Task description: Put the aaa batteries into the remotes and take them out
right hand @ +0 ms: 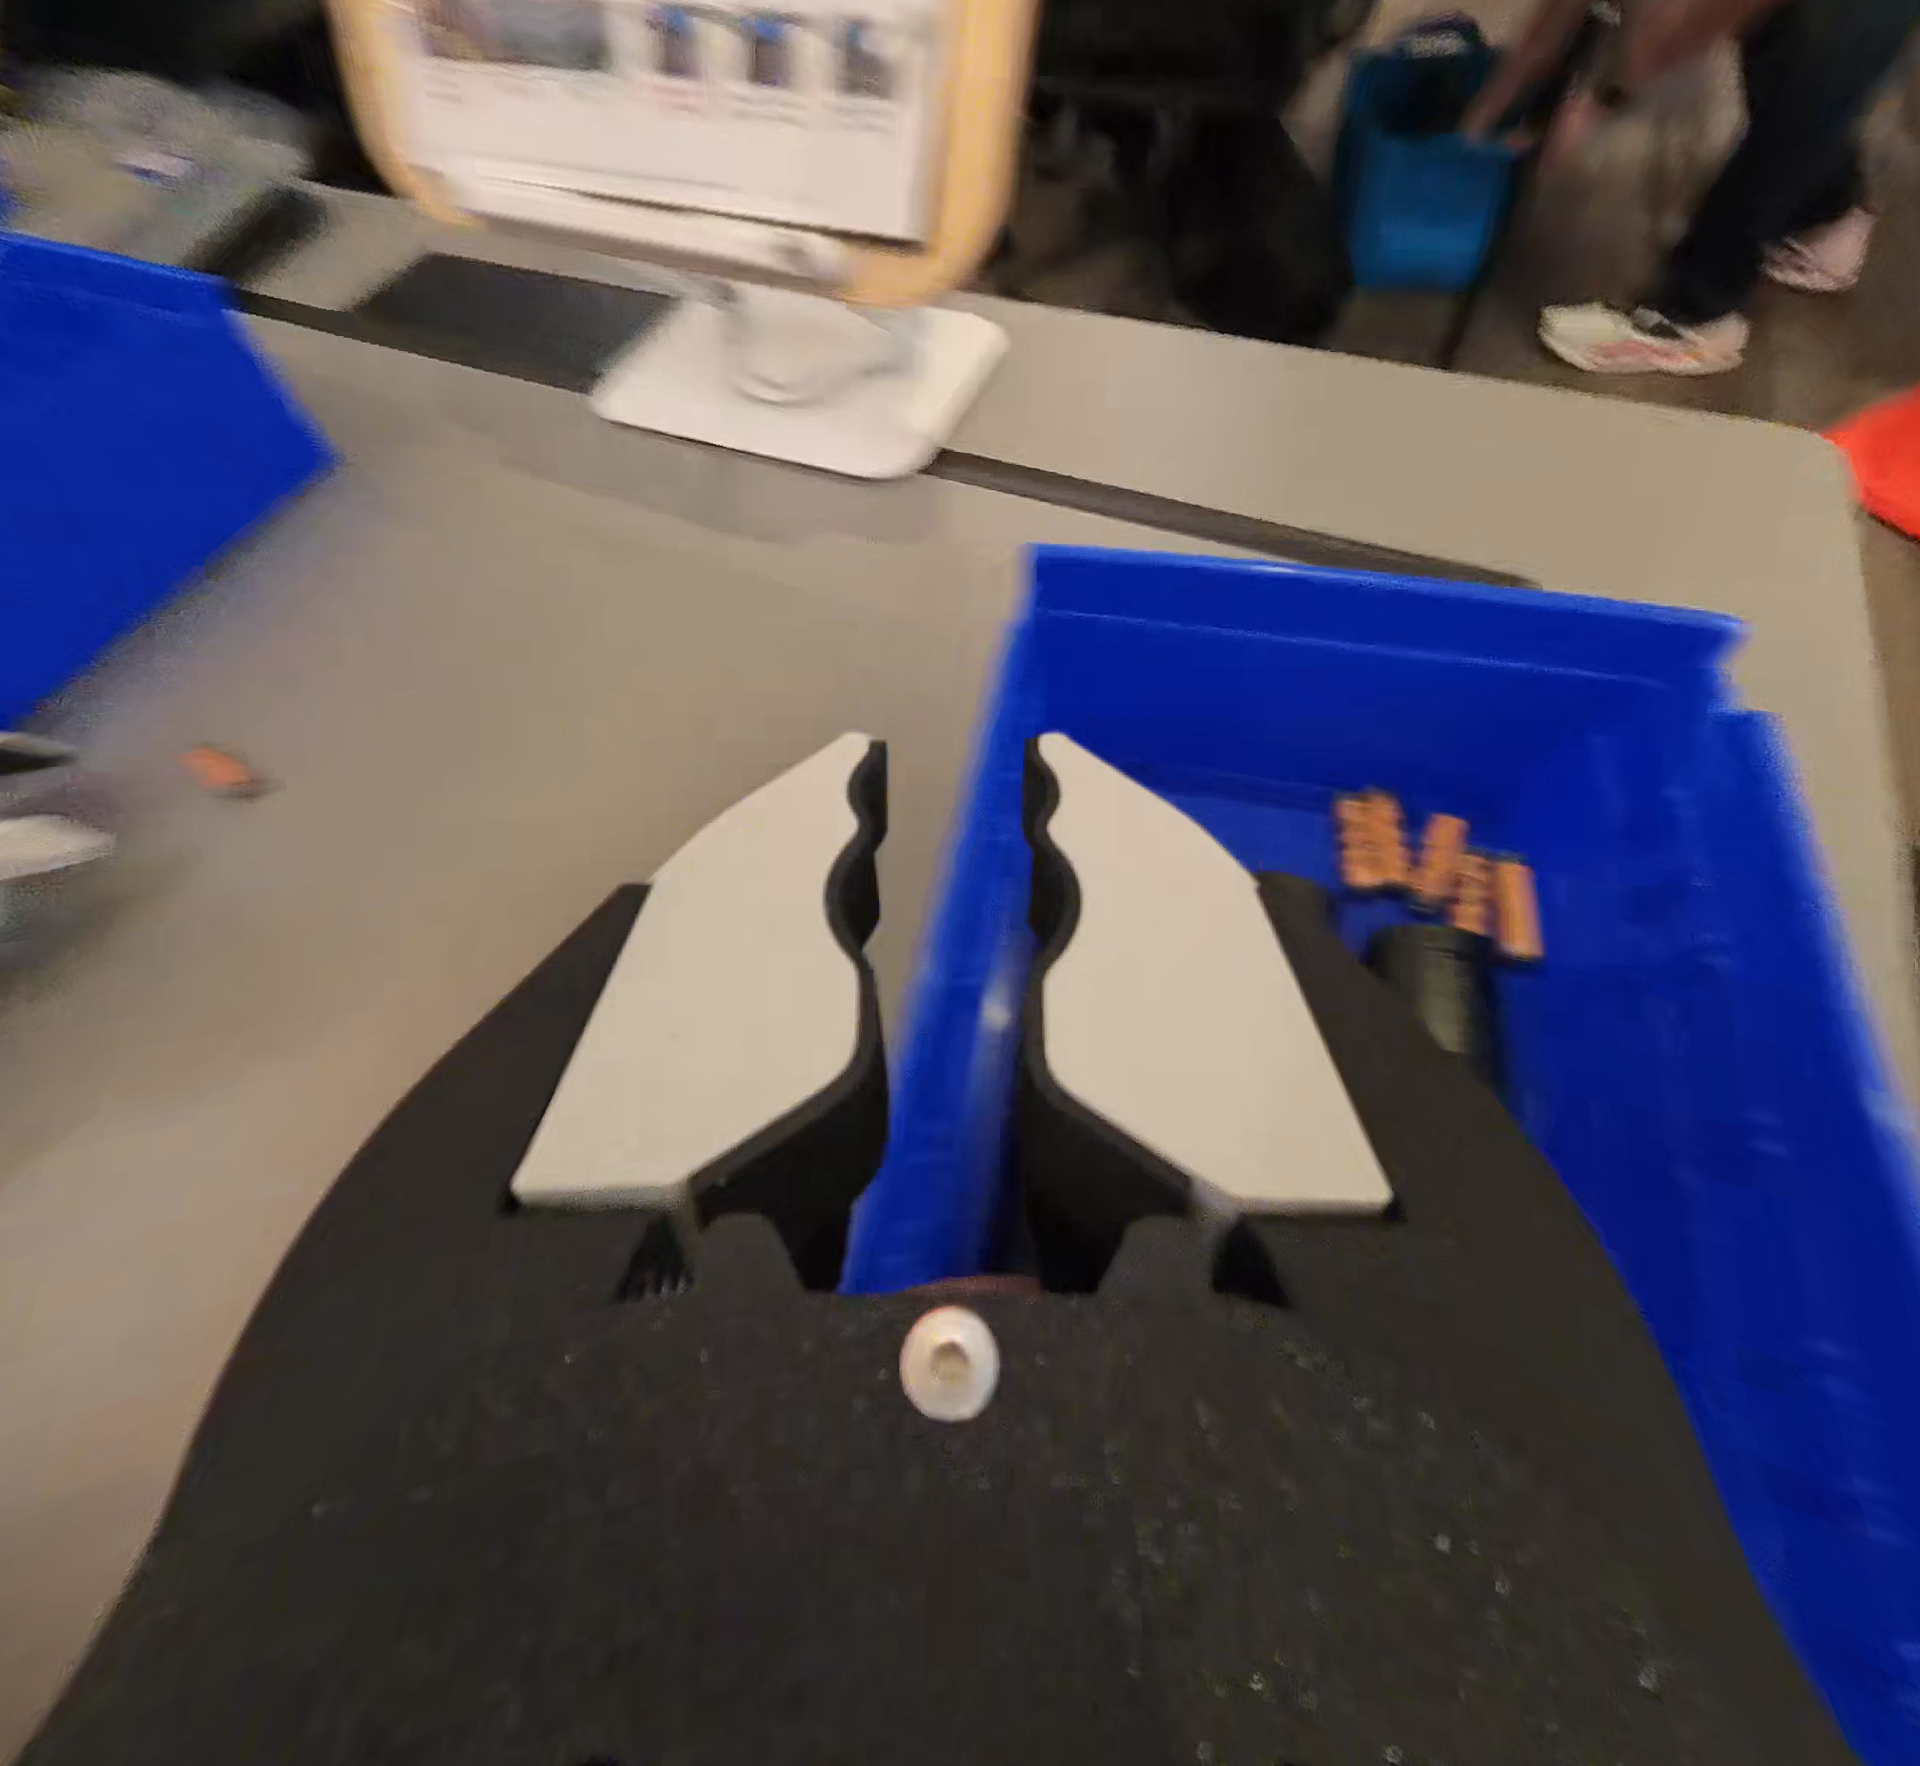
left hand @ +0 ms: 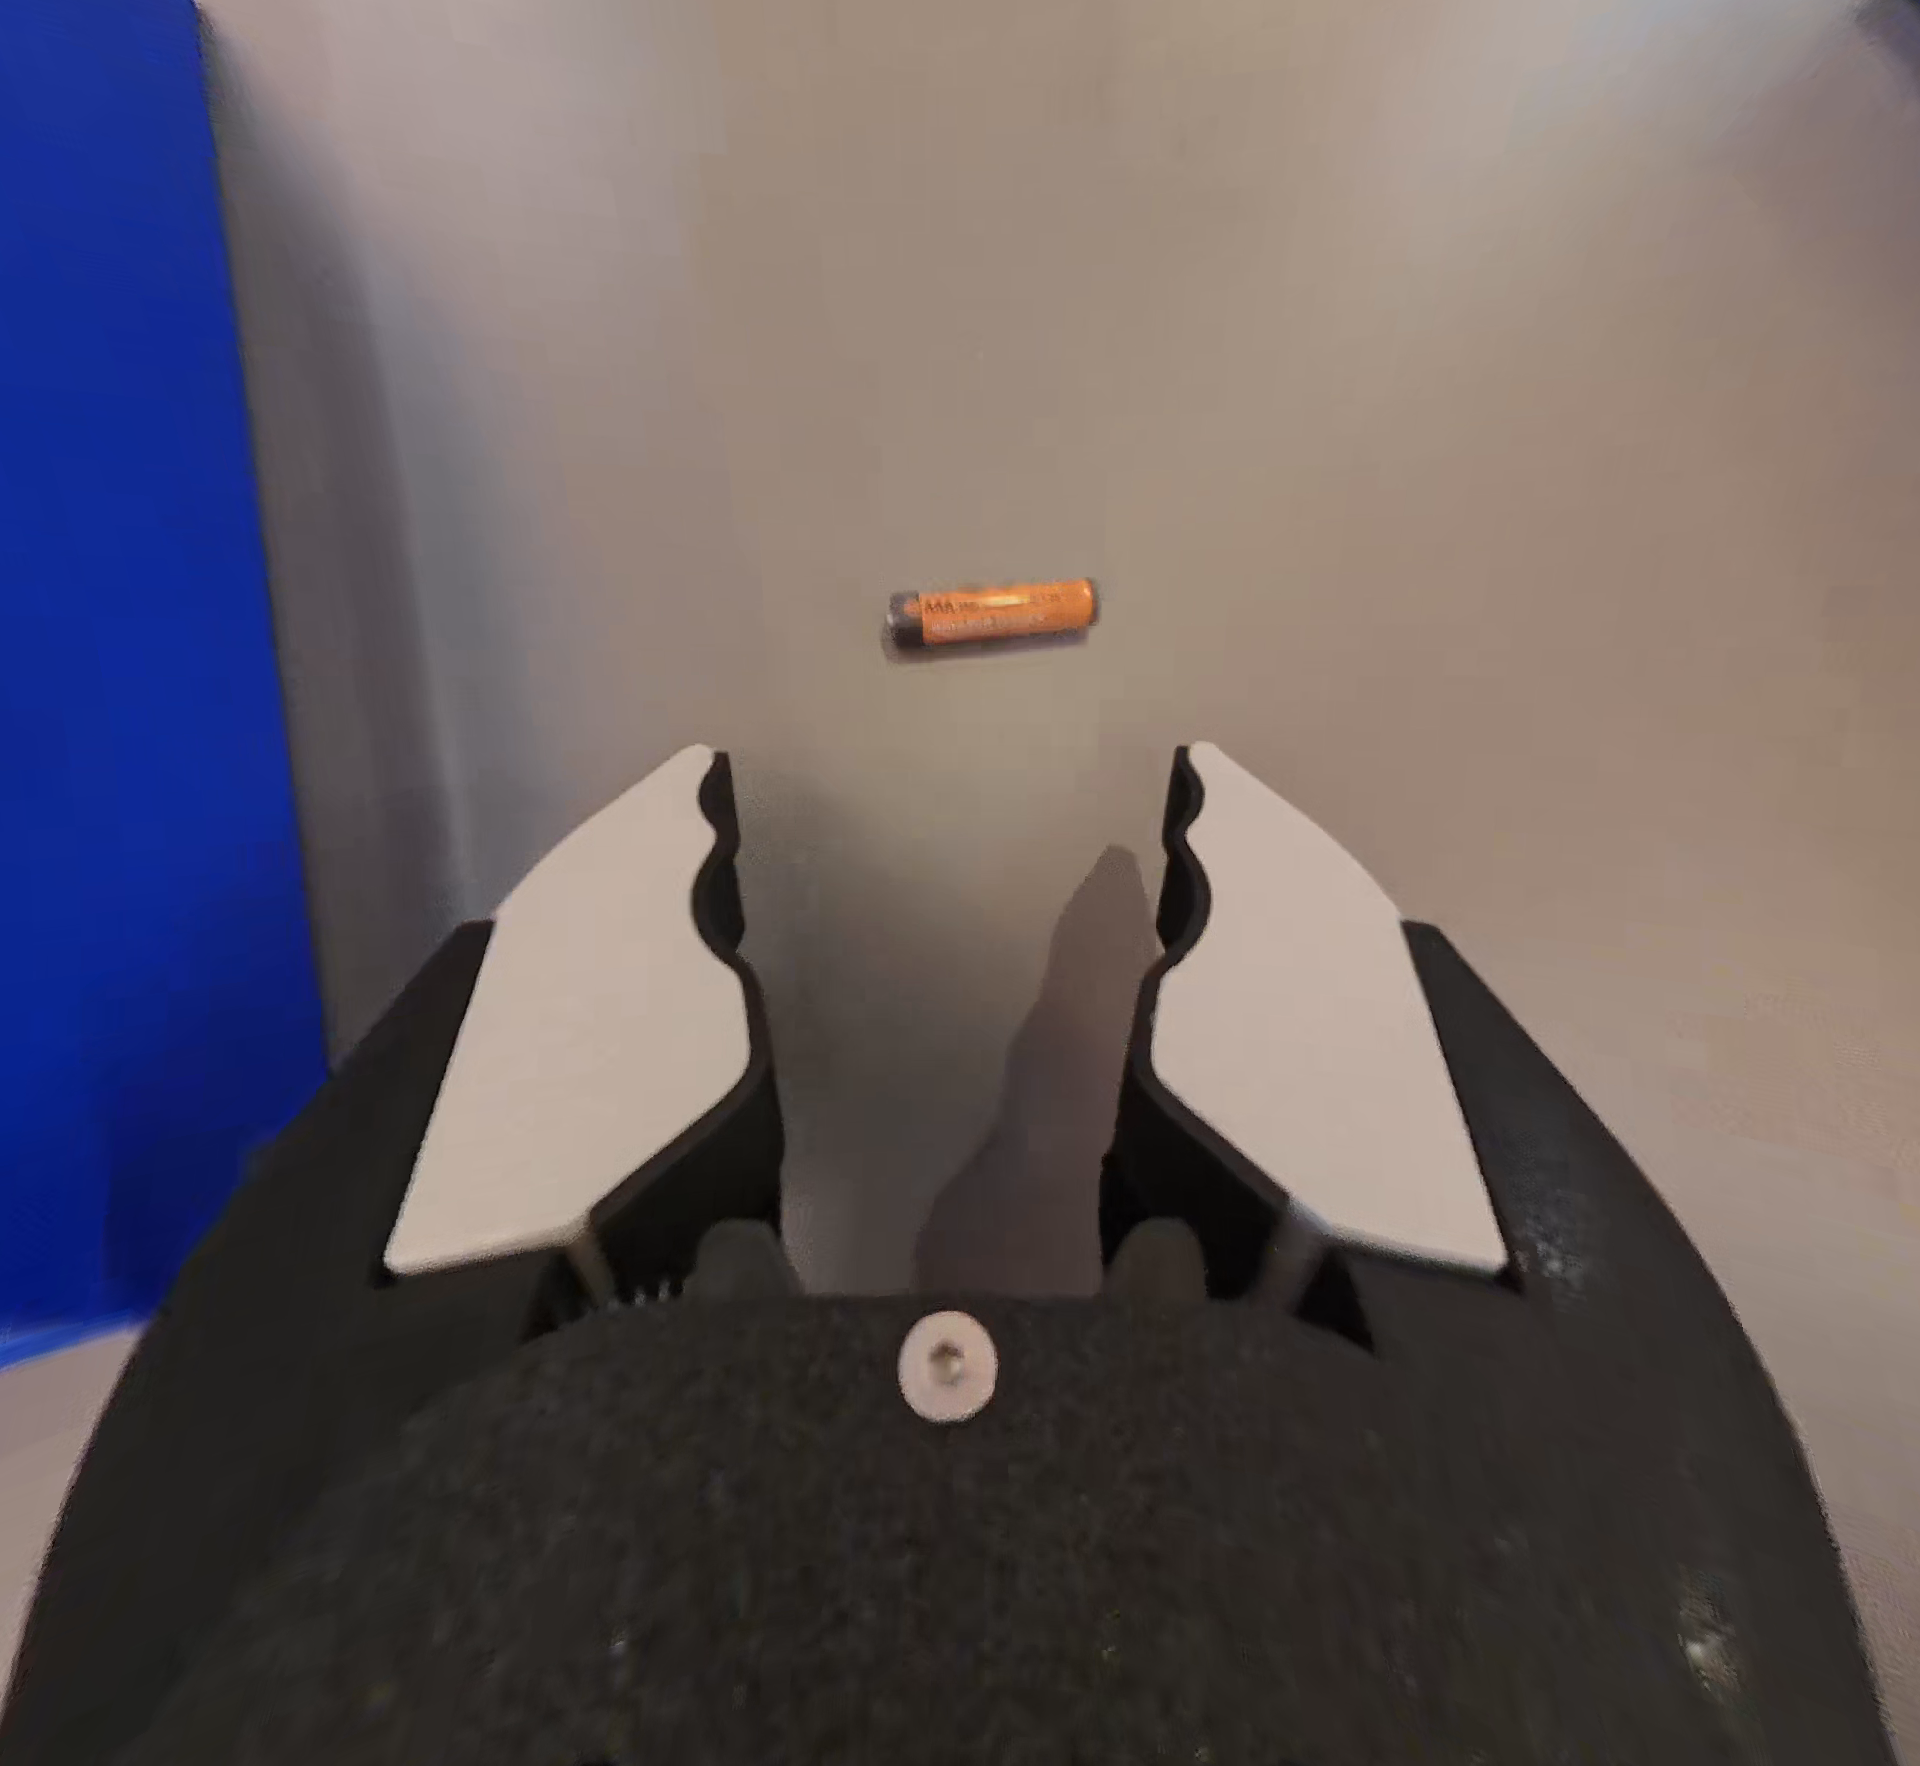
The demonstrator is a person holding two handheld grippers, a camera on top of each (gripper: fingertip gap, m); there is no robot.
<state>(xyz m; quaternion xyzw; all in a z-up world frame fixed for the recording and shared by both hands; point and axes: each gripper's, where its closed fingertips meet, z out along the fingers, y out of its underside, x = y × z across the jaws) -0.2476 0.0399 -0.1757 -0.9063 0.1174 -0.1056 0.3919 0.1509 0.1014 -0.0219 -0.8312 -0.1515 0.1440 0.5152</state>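
1 small orange cylindrical AAA battery with a dark end cap lies alone on the plain grey tabletop, crosswise to the left tongs, which stand wide apart and empty just short of it. A tall blue plastic bin wall rises at the left of that view, well apart from the battery.

In the blurred right wrist view, the right tongs are narrowed to a slim gap with nothing between them, poised over the near wall of an open blue plastic bin. Inside it lies a loose cluster of orange batteries beside a black object, partly hidden, which may be 1 of the remotes; I cannot tell for sure. A framed printed sheet on a white stand sits farther back on the tabletop, and a person's legs and shoes show beyond its edge.

The lone battery is likely light, rigid and smooth-skinned, so it should roll freely if nudged along the tabletop and could squirt out of a pinch set near an end. My judgement is that the best hold is across its middle, fingers closing on the 2 long sides, with the scalloped inner edges of the fingers cradling the round body. Since it lies crosswise to the fingers, the left tongs would probably need turning first.
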